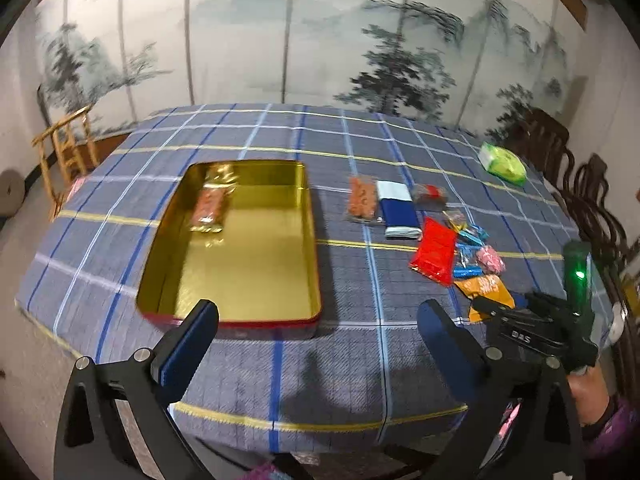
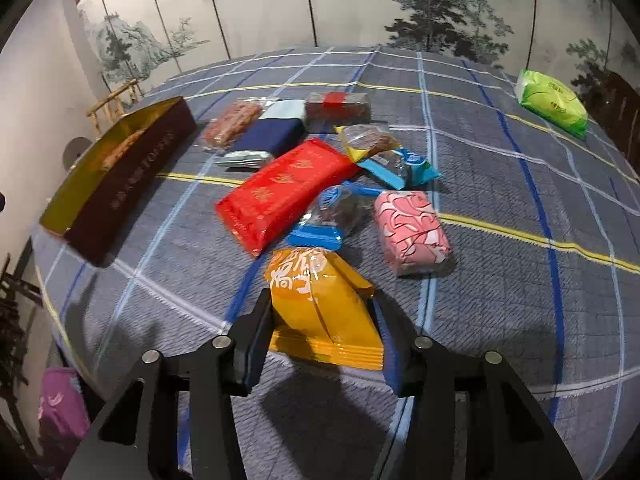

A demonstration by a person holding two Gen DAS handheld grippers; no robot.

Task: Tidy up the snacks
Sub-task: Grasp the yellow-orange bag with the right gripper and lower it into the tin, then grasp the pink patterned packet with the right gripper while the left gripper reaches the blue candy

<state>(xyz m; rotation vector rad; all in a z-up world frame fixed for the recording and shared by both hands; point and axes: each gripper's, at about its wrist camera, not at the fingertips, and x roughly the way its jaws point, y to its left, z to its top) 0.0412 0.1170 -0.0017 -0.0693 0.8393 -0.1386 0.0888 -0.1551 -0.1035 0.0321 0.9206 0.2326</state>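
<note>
the left gripper (image 1: pixel 318 332) hangs above the near edge of the table (image 1: pixel 280 384) with its jaws wide apart and nothing between them. just ahead of its left finger sits the tin (image 1: pixel 248 248), open, gold inside with a red rim. one snack (image 1: pixel 210 204) lies in the tin's far left part, against the left wall. ahead and to the right of this gripper the loose snacks lie in a cluster on the checked cloth.

the right gripper (image 2: pixel 320 340) is low over the cloth with the orange pack (image 2: pixel 320 300) between its fingers; both pads lie against the pack's sides, so it looks clamped on it. the pack's near end lies on the cloth between the jaws, its printed end points away from the tool. just ahead and left lies the red pack (image 2: pixel 280 192), with a blue-edged clear pack (image 2: pixel 328 216) between the two. ahead and right is the pink pack (image 2: pixel 412 232), apart from the orange one. farther ahead are a second blue-edged pack (image 2: pixel 400 168), a yellow-edged pack (image 2: pixel 368 140), a navy pack (image 2: pixel 268 136), a clear pack of reddish pieces (image 2: pixel 232 122) and a brown pack with a red band (image 2: pixel 336 106). far ahead right, well apart, lies a green pack (image 2: pixel 552 100). the tin stands far left of this gripper.
</note>
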